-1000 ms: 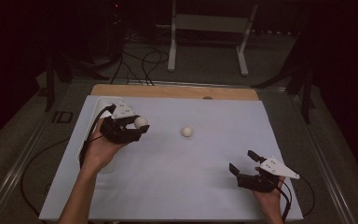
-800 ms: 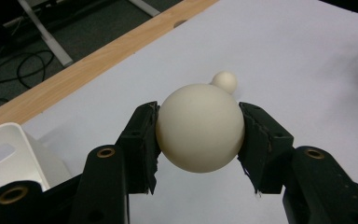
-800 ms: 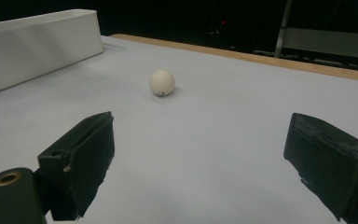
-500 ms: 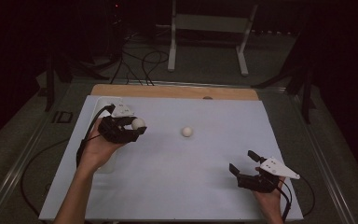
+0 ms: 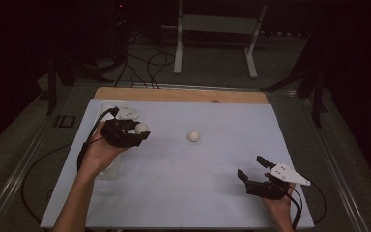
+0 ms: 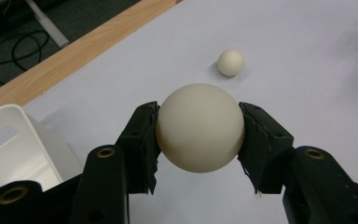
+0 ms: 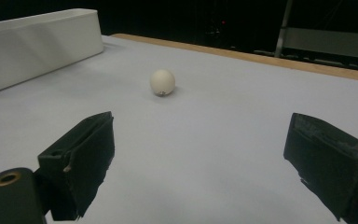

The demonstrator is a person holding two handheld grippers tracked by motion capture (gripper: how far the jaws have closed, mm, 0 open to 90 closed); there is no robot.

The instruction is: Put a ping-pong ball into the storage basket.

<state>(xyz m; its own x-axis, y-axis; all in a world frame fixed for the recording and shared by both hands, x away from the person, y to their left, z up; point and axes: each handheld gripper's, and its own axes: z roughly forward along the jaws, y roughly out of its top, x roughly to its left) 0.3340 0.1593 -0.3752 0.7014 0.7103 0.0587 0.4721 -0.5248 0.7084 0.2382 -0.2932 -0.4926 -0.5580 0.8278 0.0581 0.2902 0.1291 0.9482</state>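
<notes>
Two balls in play. High view: my left gripper (image 5: pixel 136 130) has drifted slightly toward the white bin (image 5: pixel 107 107) over the last second, clamped on one ball (image 5: pixel 141 128), so I judge drop-off is close. The second ball (image 5: pixel 193 136) sits loose mid-table (image 5: pixel 212 193). Left gripper view: held ball is smooth, matte cream, pinched between rough black pads (image 6: pixel 145 140). Right gripper view: right gripper (image 7: pixel 200 154) gapes wide, holding nothing, aimed at the loose ball.
</notes>
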